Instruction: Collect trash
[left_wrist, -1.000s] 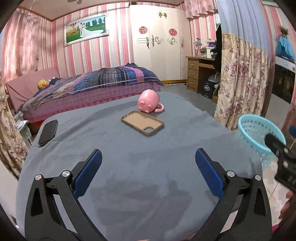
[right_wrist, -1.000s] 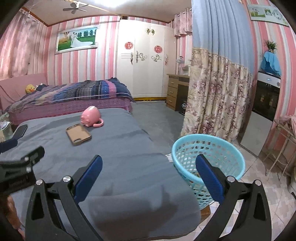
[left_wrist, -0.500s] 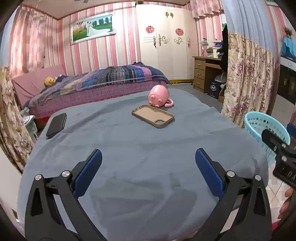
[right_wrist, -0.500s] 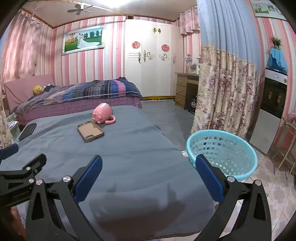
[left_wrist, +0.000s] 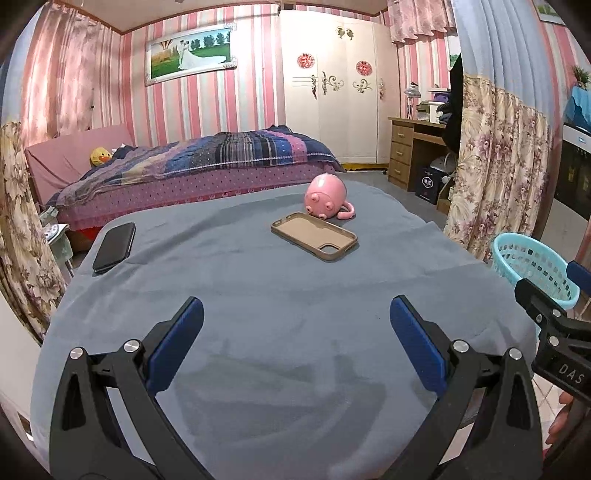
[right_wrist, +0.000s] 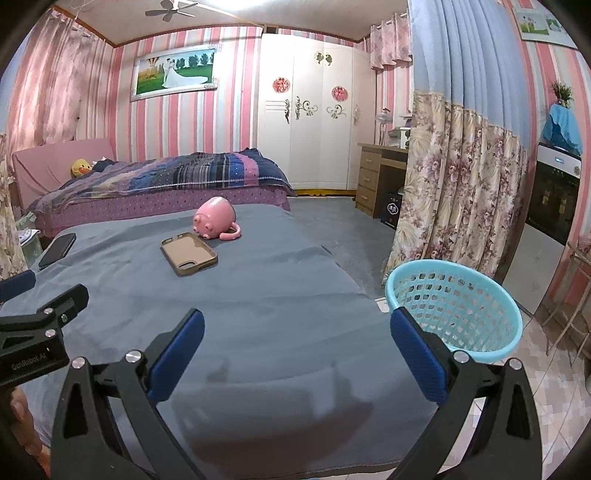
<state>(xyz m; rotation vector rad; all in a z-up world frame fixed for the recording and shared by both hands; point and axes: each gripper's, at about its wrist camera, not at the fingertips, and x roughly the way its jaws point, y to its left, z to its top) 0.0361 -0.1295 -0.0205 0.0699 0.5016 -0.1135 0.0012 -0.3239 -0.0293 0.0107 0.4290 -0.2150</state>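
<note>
Both cameras have drifted left since a second ago—left gripper (left_wrist: 295, 328) and right gripper (right_wrist: 295, 328) gape empty, no trash shows on the grey cloth (left_wrist: 258, 295), so the turquoise basket (right_wrist: 454, 314) may already hold it.

A: Left wrist cam sits low at the near edge of the surface (left_wrist: 258, 295), looking across toward the bed (left_wrist: 192, 162).
B: Right one's alongside, angled rightward; both share the phone case (right_wrist: 188, 254) and basket (right_wrist: 454, 314).
</note>
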